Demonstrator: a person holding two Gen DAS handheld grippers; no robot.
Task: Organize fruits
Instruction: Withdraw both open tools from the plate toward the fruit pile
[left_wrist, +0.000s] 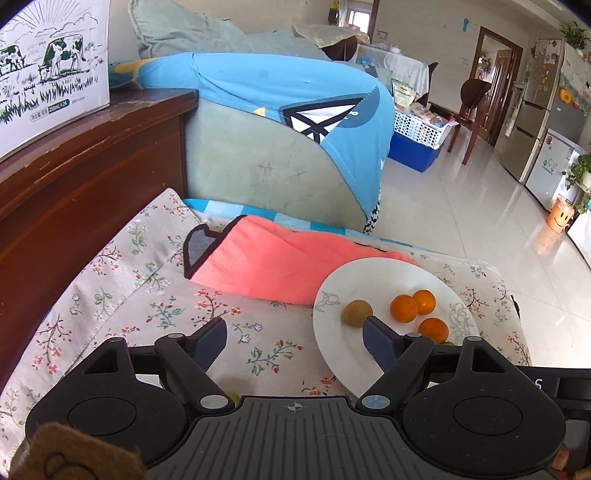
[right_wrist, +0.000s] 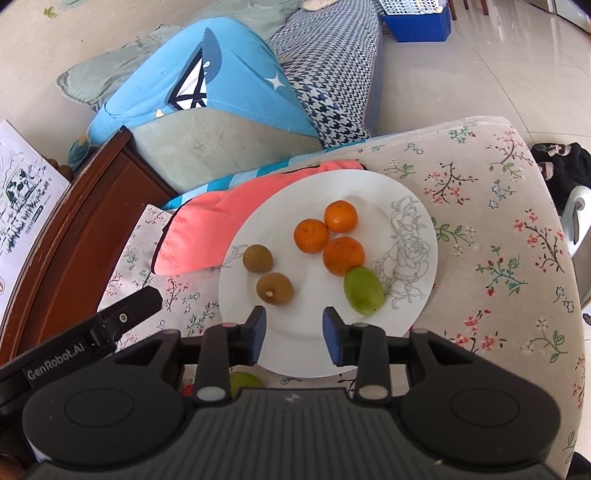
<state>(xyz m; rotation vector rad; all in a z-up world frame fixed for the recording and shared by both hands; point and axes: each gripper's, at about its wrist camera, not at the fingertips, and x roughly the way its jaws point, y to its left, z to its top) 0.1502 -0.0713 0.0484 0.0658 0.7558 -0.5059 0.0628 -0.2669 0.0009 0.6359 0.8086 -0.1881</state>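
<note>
Fingers (right_wrist: 258, 334) of both grippers parted, empty; white plate (right_wrist: 288, 343) holds three oranges (right_wrist: 311, 235), two brown kiwis (right_wrist: 274, 288), one green fruit (right_wrist: 363, 290).

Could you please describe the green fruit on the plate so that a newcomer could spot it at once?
Find the white plate on the floral cloth. The green fruit lies by the plate's drawn roses, touching one of three oranges. It is the only green, oval fruit there.

Left tongs (left_wrist: 295, 336) spread wide, empty; right tongs (right_wrist: 293, 334) parted narrower, empty, angled downward.
</note>
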